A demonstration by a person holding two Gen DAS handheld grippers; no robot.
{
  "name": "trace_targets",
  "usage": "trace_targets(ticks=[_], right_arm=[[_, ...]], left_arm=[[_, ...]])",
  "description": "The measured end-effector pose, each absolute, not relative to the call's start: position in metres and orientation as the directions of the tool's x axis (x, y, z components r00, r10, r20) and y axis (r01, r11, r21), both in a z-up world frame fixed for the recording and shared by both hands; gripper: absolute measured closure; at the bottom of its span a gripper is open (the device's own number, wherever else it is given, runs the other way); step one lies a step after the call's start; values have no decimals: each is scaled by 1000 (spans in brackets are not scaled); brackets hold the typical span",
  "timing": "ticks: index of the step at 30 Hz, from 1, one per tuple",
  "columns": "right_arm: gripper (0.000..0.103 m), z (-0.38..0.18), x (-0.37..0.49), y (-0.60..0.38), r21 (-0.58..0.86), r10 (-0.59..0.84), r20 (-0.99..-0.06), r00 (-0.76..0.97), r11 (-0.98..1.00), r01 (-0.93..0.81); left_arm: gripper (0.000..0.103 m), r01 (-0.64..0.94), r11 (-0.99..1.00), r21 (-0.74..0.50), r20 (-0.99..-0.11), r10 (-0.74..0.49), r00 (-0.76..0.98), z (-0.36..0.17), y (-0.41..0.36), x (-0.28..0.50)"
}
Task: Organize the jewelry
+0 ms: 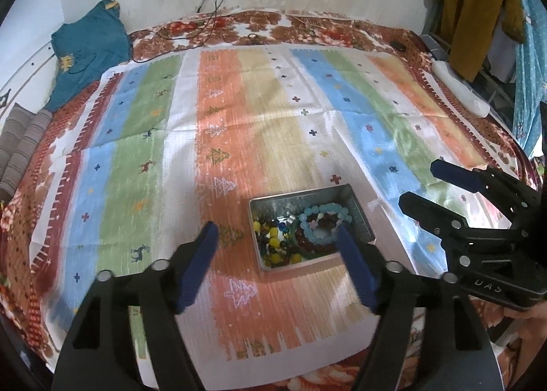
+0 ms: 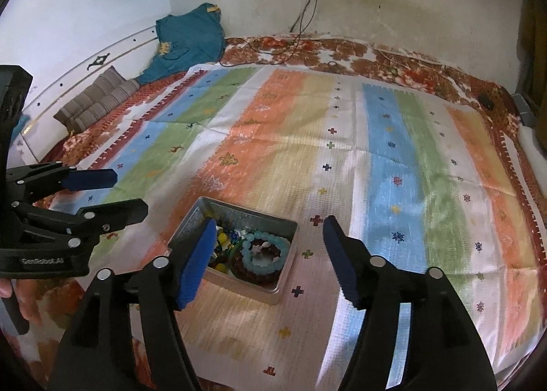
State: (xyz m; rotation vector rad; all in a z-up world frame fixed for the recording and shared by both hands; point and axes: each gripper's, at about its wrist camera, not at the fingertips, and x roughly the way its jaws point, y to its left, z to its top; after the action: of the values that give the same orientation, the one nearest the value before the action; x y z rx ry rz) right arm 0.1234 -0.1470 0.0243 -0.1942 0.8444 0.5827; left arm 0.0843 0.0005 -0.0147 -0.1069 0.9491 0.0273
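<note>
On the bed's striped cloth [image 1: 239,124], the jewelry [image 1: 307,230] all sits piled in the metal tin [image 1: 359,216]. Left gripper [image 1: 277,254] and right gripper [image 2: 270,251] both hang released, empty, so it looks basically done.

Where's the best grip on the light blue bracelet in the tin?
Probably from above, on the light blue bracelet: it lies flat on top of the other beads. Pinch the arc toward the tin's middle; the far arc sits near the wall, leaving less room for a finger.

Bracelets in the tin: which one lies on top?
The pale blue bead bracelet lies uppermost in the metal tin, over the dark red bead bracelet; its beads are larger and lighter.
</note>
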Motion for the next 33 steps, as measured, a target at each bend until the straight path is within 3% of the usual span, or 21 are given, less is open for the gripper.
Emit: trace_targets(ticks=[14,33], right_arm=[[18,27,95,-156,69,453,-733,507,791,-608],[11,31,69,-165,65,480,-714,510,771,-634]], left_arm=[[6,-31,997,-75,-773,-39,633,-13,-3,50],[6,-59,998,32,-724,64,687,-14,-15,15]])
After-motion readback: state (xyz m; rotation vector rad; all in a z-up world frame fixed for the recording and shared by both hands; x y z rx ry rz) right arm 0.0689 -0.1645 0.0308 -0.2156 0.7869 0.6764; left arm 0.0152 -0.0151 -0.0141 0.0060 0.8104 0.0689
